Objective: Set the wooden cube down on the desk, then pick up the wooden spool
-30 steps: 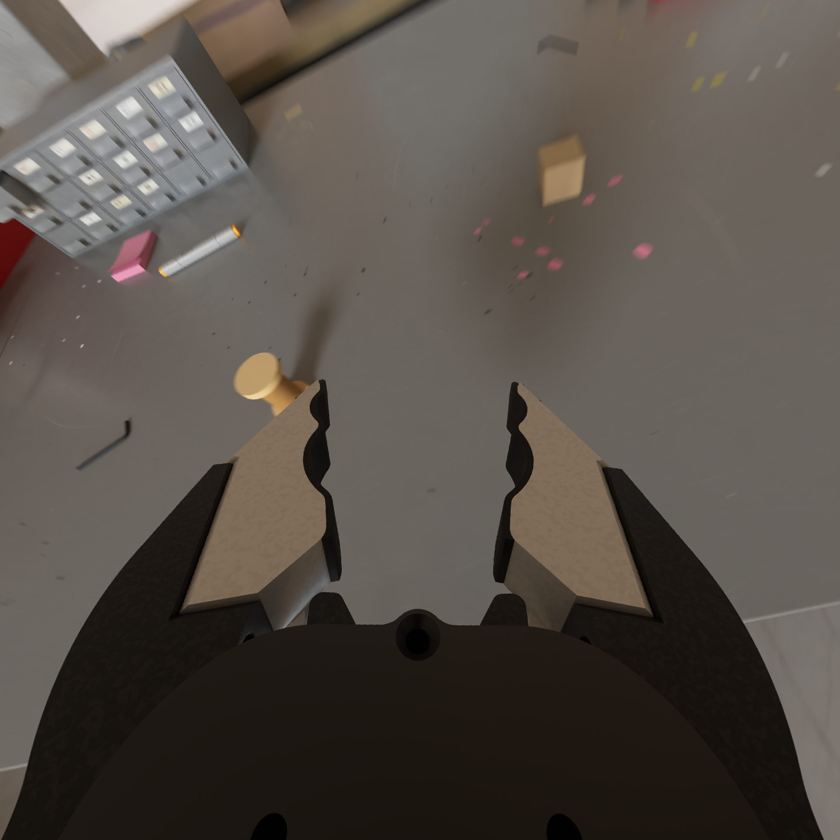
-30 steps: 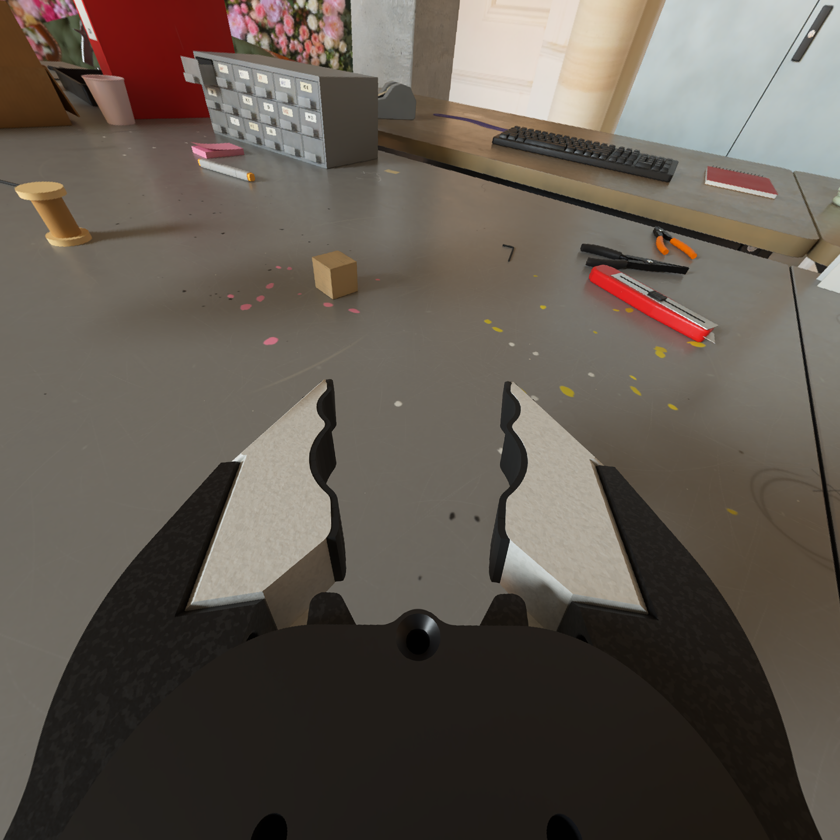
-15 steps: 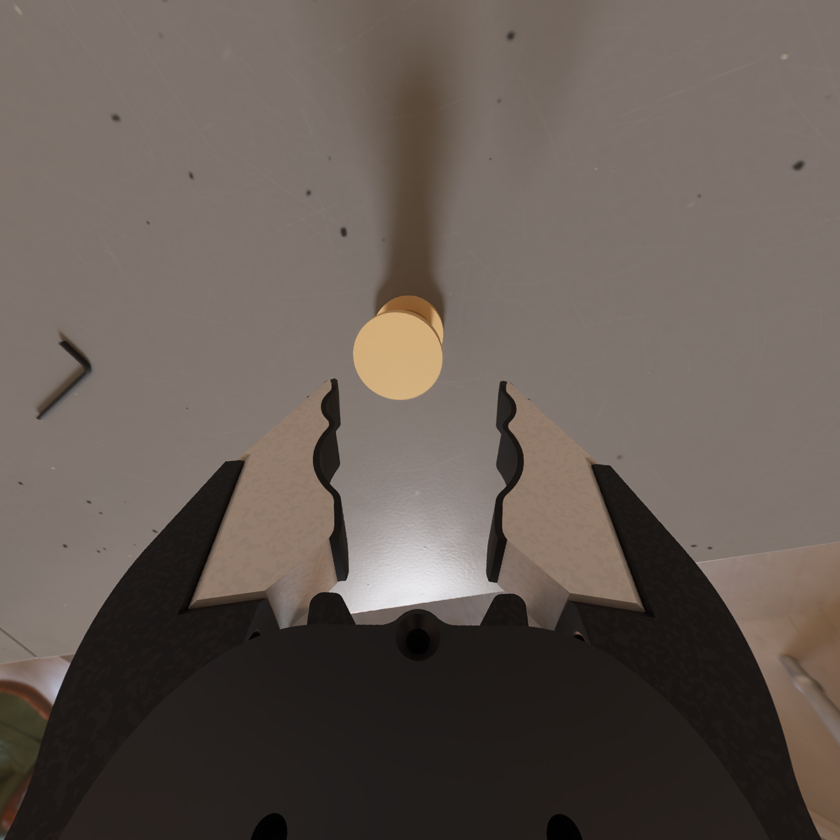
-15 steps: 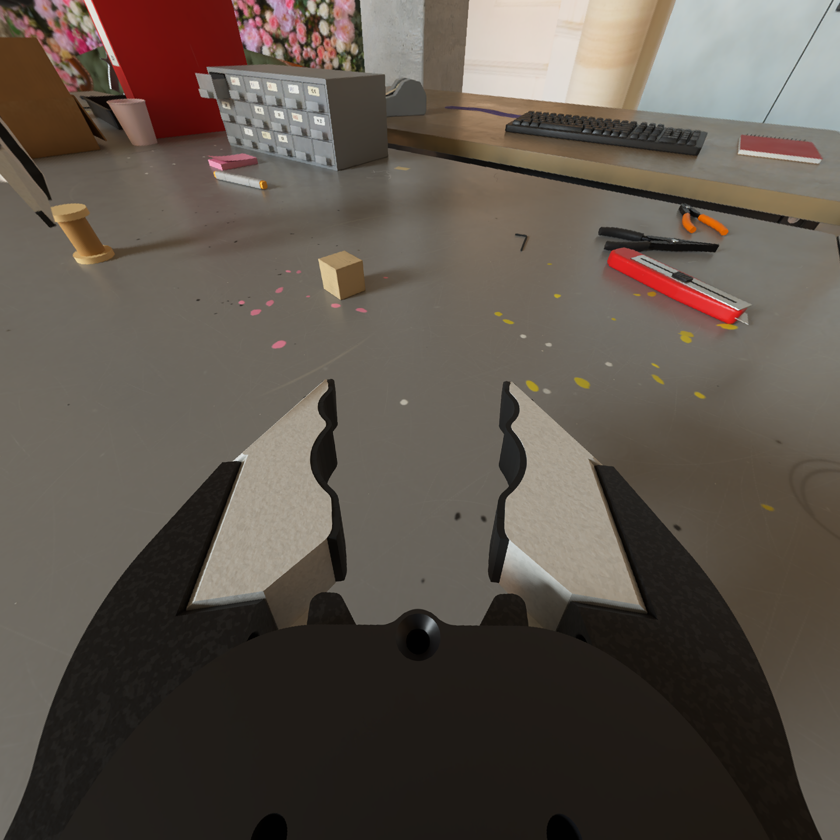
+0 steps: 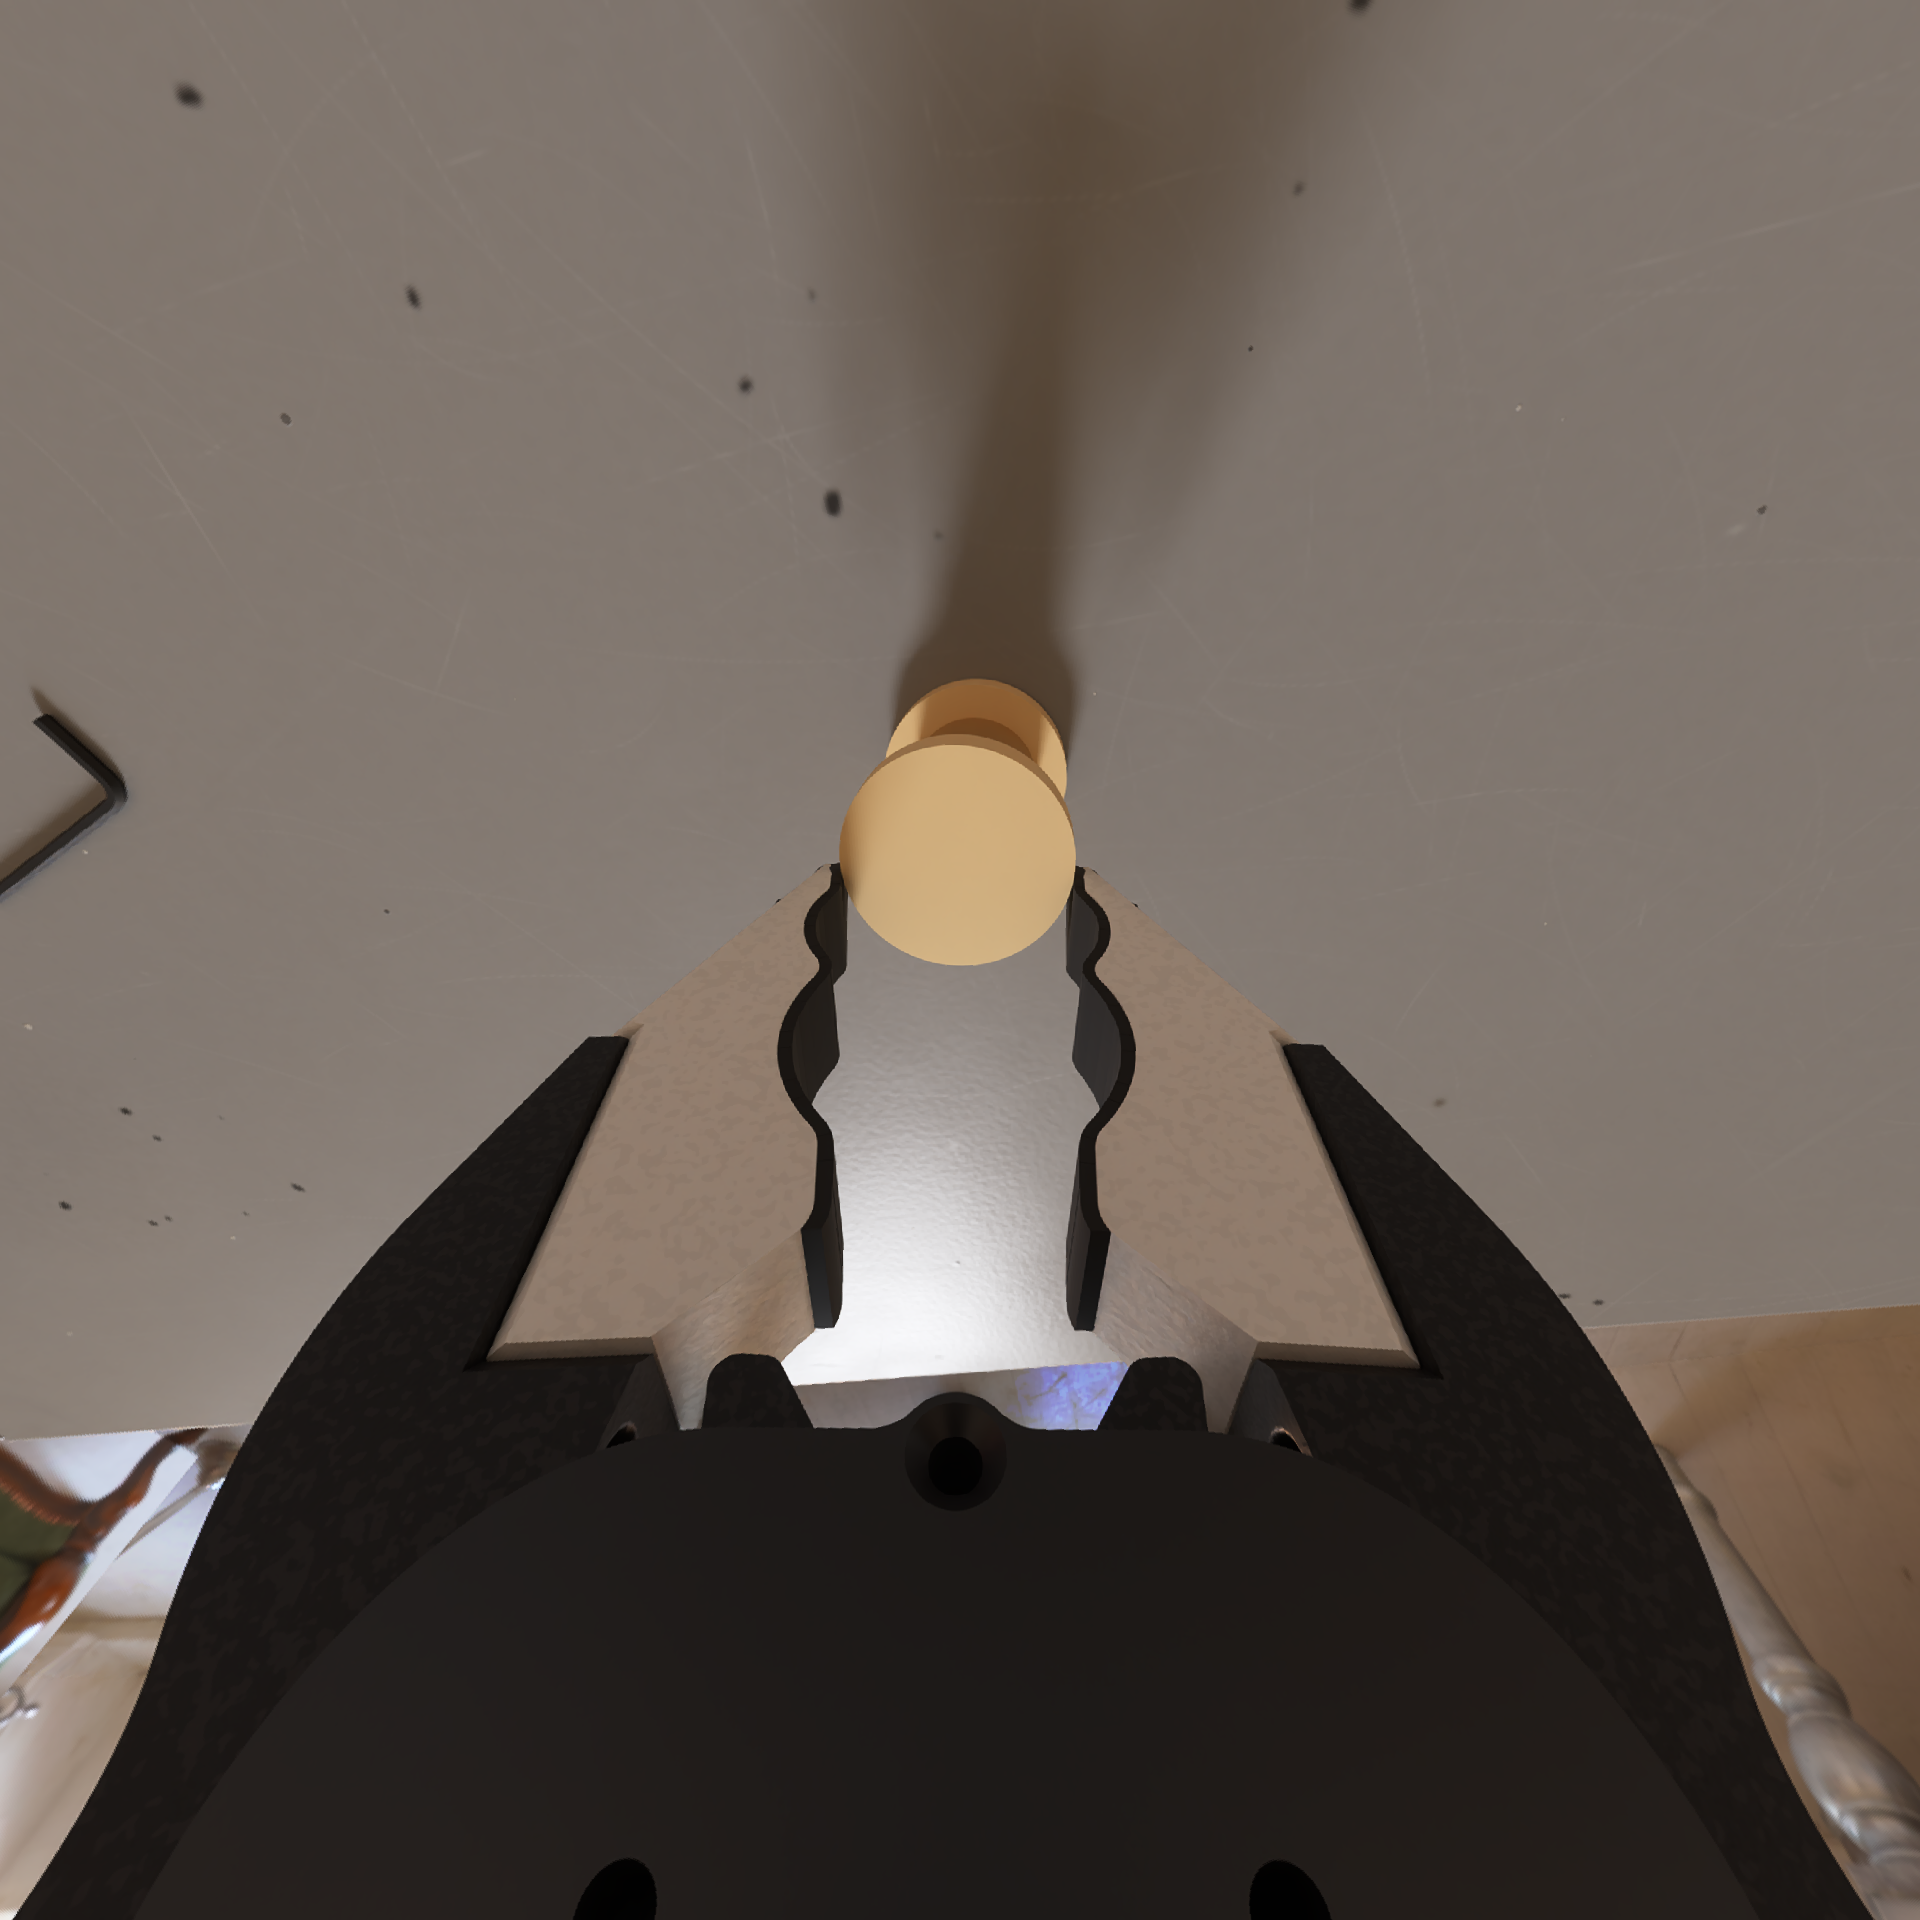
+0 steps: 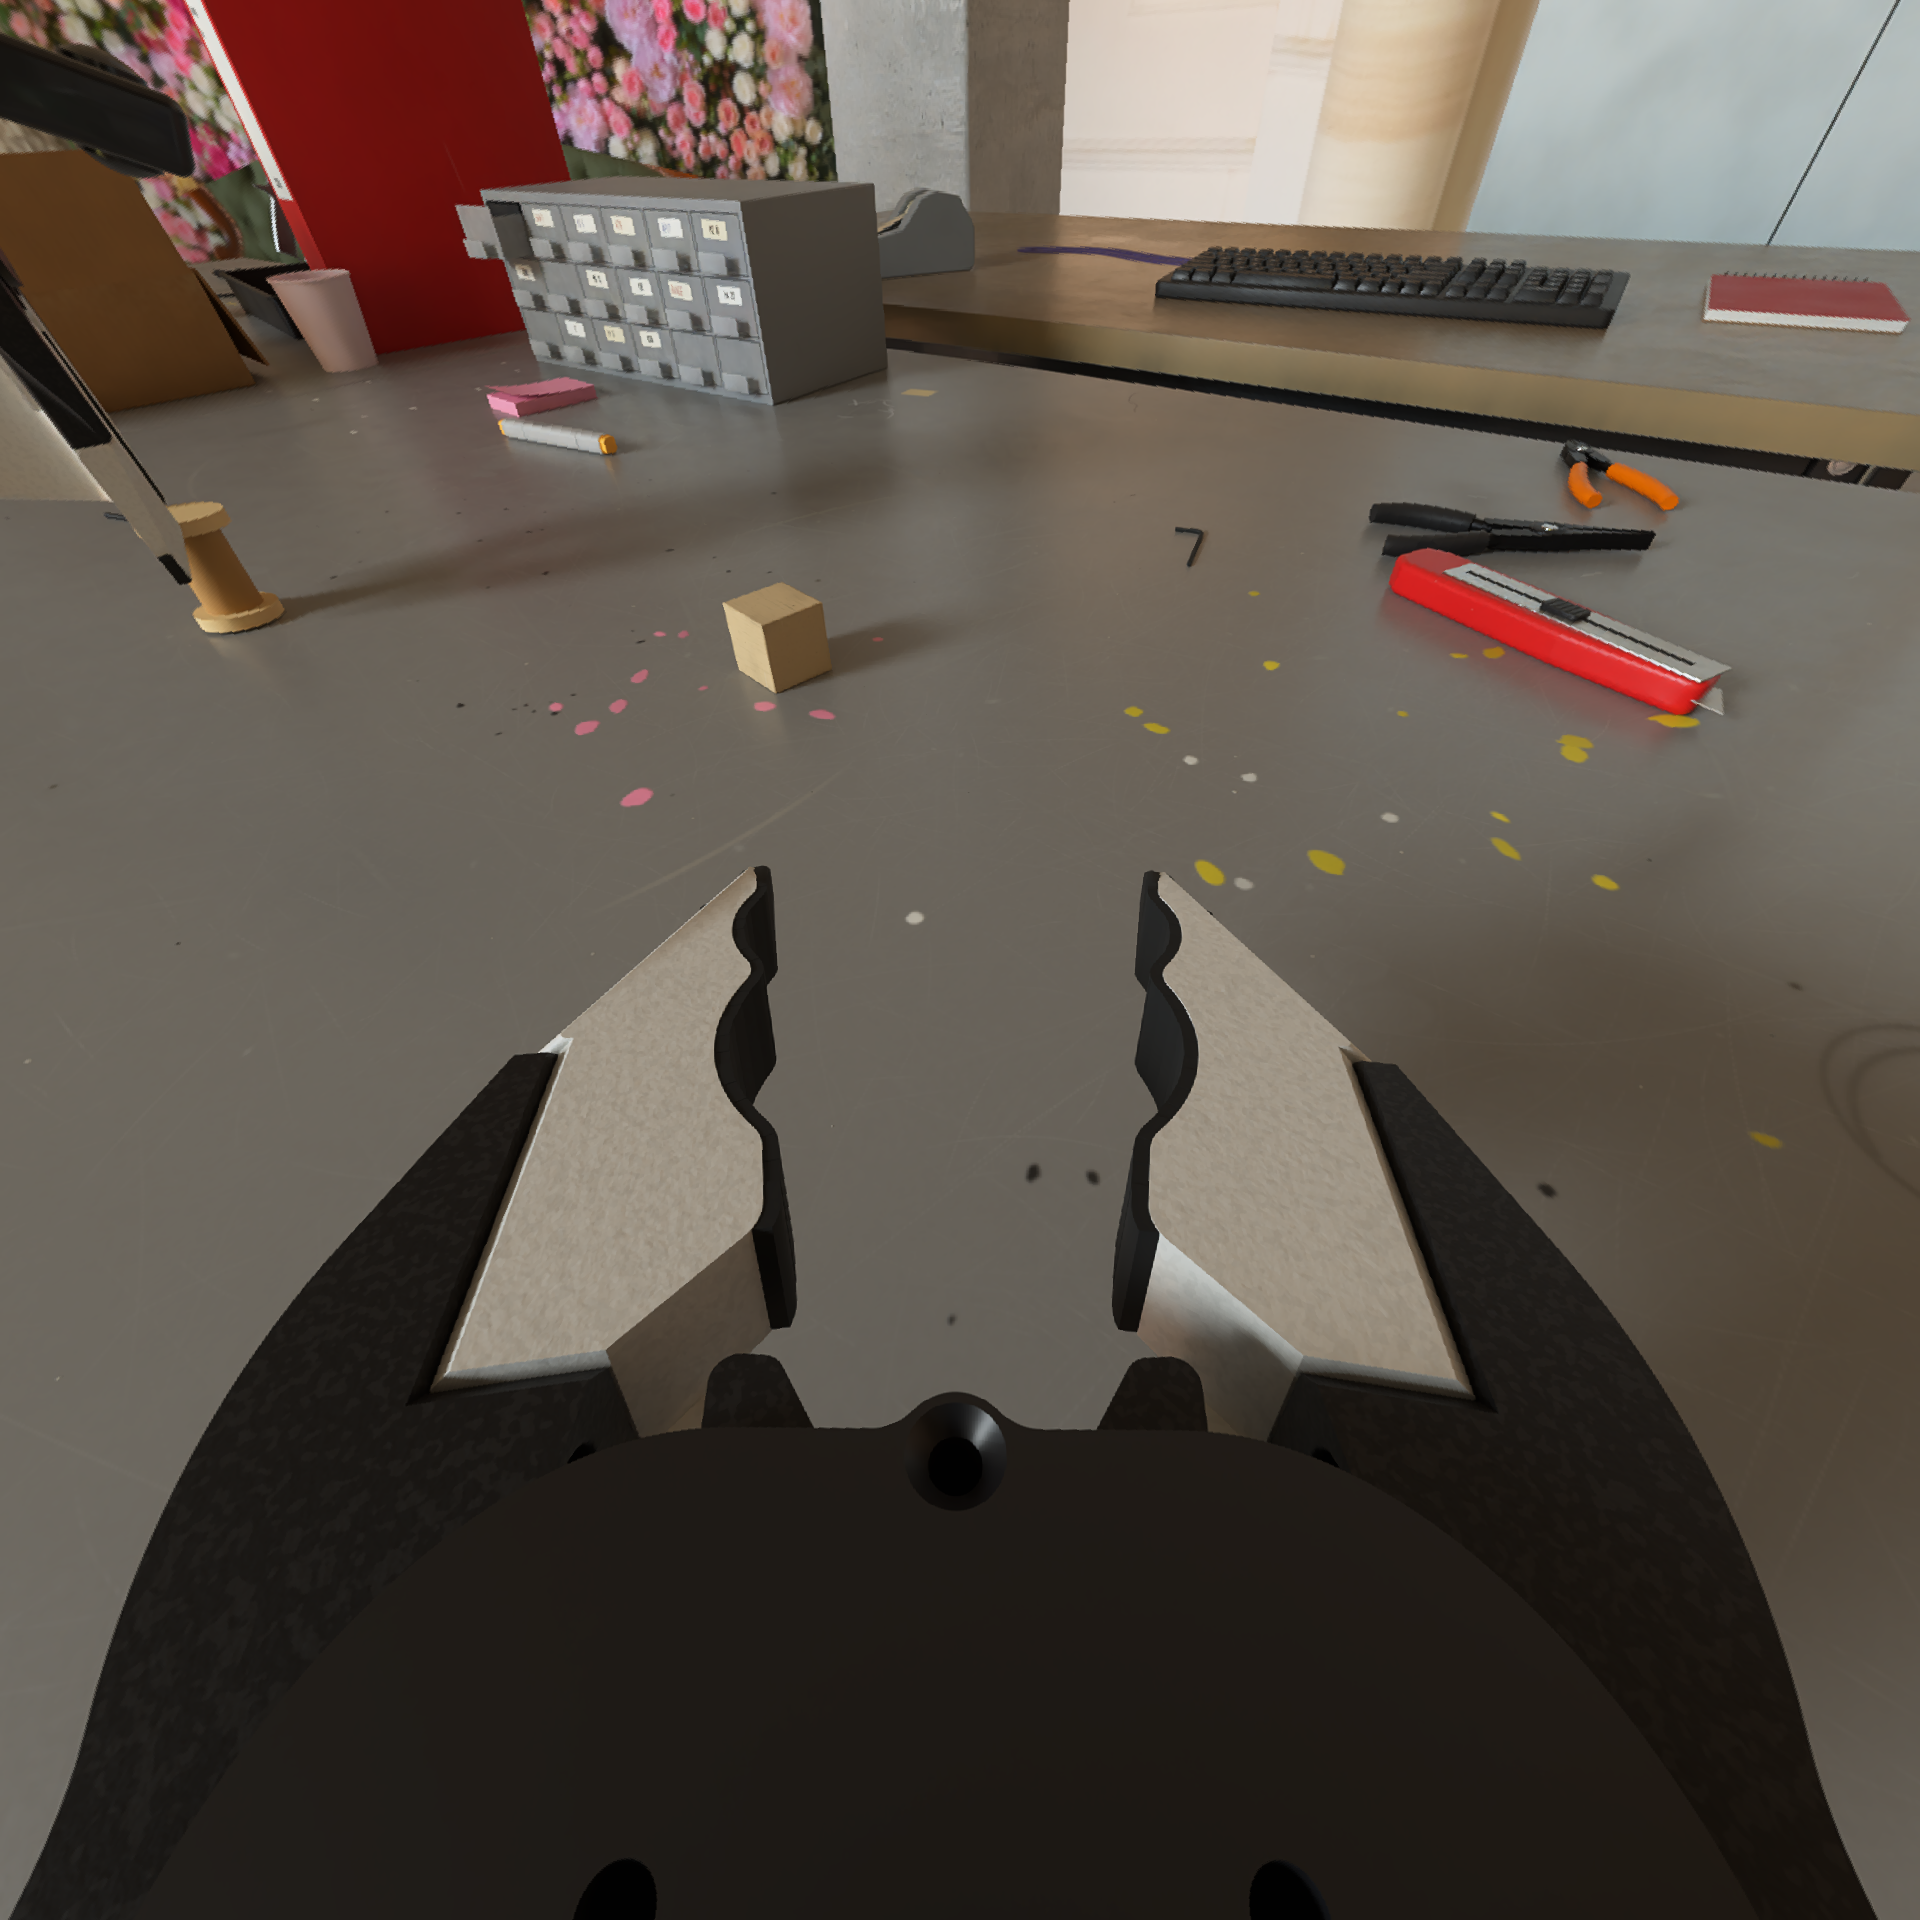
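The wooden spool [image 5: 956, 831] stands upright on the grey desk [image 5: 1455, 727], seen from above. My left gripper [image 5: 956, 883] points down over it, its fingertips pressed against both sides of the spool's top flange. In the right wrist view the spool [image 6: 223, 566] stands at the far left, with one left finger [image 6: 125, 468] slanting down beside its shaft. The wooden cube [image 6: 777, 636] rests on the desk, well ahead of my right gripper [image 6: 956, 894], which is open and empty above the desk.
A black hex key [image 5: 73, 805] lies left of the spool. Farther off are a grey drawer cabinet [image 6: 686, 281], pink note pad [image 6: 540, 397], marker [image 6: 556, 436], second hex key [image 6: 1192, 542], black pliers [image 6: 1507, 532], red utility knife [image 6: 1548, 629] and keyboard [image 6: 1392, 283].
My left gripper swung over the spool, came down around it and narrowed its fingers onto the top flange. My right gripper stayed open and drew back slightly.
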You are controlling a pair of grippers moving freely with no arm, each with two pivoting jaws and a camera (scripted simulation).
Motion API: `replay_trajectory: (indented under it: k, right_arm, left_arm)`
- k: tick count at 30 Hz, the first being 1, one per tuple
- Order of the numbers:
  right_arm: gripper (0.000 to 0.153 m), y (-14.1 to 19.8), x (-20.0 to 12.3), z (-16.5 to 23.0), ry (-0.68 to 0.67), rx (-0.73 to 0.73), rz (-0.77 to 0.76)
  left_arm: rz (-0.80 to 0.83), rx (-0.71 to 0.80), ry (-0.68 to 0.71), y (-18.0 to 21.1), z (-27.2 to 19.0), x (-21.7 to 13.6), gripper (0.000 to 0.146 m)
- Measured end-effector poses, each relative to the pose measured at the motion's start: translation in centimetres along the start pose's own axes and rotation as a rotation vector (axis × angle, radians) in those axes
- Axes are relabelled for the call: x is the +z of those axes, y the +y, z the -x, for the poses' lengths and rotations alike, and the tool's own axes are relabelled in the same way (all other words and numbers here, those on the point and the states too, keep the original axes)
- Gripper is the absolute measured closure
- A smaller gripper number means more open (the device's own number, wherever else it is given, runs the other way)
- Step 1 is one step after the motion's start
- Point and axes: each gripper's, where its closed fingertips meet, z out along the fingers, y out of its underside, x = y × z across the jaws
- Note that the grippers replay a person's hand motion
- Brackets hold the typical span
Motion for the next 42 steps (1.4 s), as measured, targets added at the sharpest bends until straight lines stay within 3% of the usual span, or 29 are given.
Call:
replay_trajectory:
  k: [13,21,28,31,36,42]
  right_arm:
    - [0.083,-0.4,-0.2,0.7,0.005,-0.034,-0.004]
    - [0.083,-0.4,-0.1,0.9,0.008,-0.043,-0.004]
    - [0.084,-1.1,-0.2,1.4,0.000,-0.067,-0.031]
    - [0.084,-1.2,-0.2,2.0,-0.013,-0.089,-0.035]
    - [0.084,-1.1,-0.3,2.2,-0.016,-0.112,-0.028]
    - [0.084,-1.4,-0.5,1.8,-0.003,-0.114,-0.034]
  left_arm:
    - [-0.156,0.086,-0.059,-0.5,-0.2,-1.2,0.104]
    - [-0.475,0.175,-0.113,-2.1,-2.4,-5.0,0.104]
    - [-0.983,0.260,-0.064,-0.9,-10.9,-12.9,0.104]
    - [-1.181,0.277,0.029,0.9,-15.7,-15.3,0.104]
    - [-1.334,0.246,0.151,2.9,-22.0,-14.5,0.104]
    - [-1.318,0.219,0.194,2.4,-26.2,-10.6,0.104]
